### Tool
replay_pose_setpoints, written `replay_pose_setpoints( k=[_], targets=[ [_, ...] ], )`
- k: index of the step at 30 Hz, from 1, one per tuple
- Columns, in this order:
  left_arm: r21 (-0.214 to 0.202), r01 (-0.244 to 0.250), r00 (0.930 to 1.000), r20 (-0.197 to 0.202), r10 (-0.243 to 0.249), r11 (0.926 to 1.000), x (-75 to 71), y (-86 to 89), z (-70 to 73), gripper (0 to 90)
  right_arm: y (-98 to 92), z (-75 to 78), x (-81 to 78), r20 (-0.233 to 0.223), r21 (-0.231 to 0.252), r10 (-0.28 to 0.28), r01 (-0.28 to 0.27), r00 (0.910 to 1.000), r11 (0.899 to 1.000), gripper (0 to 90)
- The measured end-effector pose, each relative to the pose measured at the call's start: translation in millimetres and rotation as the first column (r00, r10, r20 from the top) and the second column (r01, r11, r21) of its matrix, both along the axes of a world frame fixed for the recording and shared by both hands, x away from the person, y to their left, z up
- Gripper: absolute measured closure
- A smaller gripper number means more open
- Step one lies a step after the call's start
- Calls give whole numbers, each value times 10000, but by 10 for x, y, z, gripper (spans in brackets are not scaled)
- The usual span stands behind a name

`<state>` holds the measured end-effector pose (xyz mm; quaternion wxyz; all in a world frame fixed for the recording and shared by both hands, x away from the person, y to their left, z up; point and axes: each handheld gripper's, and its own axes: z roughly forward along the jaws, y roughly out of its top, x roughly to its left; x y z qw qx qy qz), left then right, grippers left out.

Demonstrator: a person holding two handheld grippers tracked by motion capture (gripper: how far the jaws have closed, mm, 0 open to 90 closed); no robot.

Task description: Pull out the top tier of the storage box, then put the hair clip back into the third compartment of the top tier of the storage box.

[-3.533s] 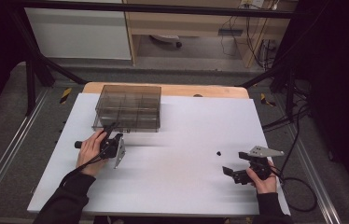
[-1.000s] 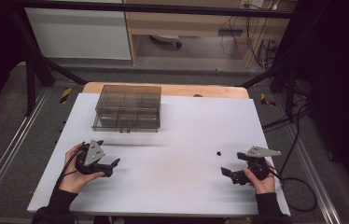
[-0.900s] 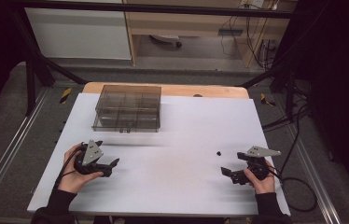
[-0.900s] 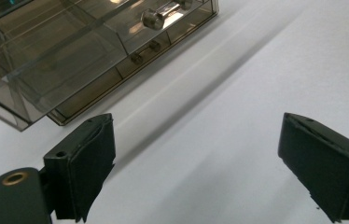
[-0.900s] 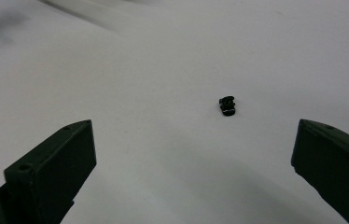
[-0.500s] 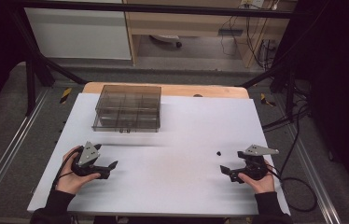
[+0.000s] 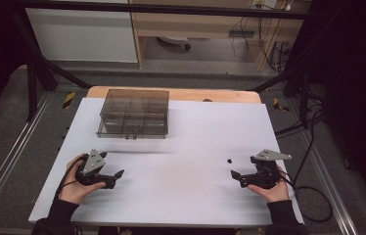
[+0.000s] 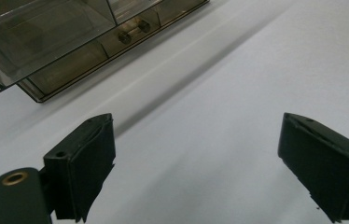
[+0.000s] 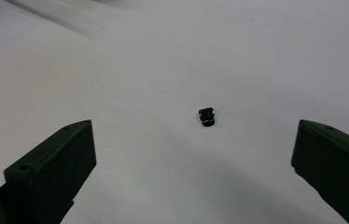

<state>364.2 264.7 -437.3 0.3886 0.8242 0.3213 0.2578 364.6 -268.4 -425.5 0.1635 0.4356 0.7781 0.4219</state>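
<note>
1. I have the right gripper (image 7: 236,175) low over the white table (image 7: 186,196), its jaws spread wide with nothing between them.
2. In the right gripper view the small black part (image 9: 207,116) lies on the bare table ahead of the jaws, roughly centred between them and not touching either; in the high view it (image 7: 229,160) sits just beyond the gripper's tips.
3. My left gripper (image 7: 114,177) rests near the table's left front, jaws apart and empty, with the clear compartment box (image 7: 133,112) further back from it.
4. I judge the part light, stiff and easy to flick away; it looks too tiny to make out its shape.
5. I would bring the pads down on either side of its short width, close slowly, and keep the tips almost on the table so it cannot slip out underneath.
</note>
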Motion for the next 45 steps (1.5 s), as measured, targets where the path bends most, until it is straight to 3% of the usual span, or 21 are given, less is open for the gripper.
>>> replay_pose_setpoints(
  k=[7, 18, 33, 41, 45],
  targets=[
    [-143, 51, 10000, -81, -52, 9999, -1, -5, 0, 108, 44, 88, 71, 72, -36, -129, 129, 9999, 9999, 9],
    [-224, 16, 9998, -202, -21, 9997, -4, -7, -7, 108, 142, 168, 260, 64, -488, -229, 232, 9997, 9985, 18],
    [-290, 27, 9996, -278, -35, 9996, -4, -10, -13, 108, 204, 97, 448, -1, -819, -413, 412, 9991, 9958, 73],
    [-312, 29, 9993, -365, -40, 9995, -6, -18, -31, 108, 201, 41, 471, -125, -894, -269, 257, 9996, 9957, 145],
    [-278, 94, 9991, -412, -105, 9996, -8, -33, -43, 108, 195, 12, 476, -133, -1194, -246, 229, 9996, 9926, 201]
  ],
)
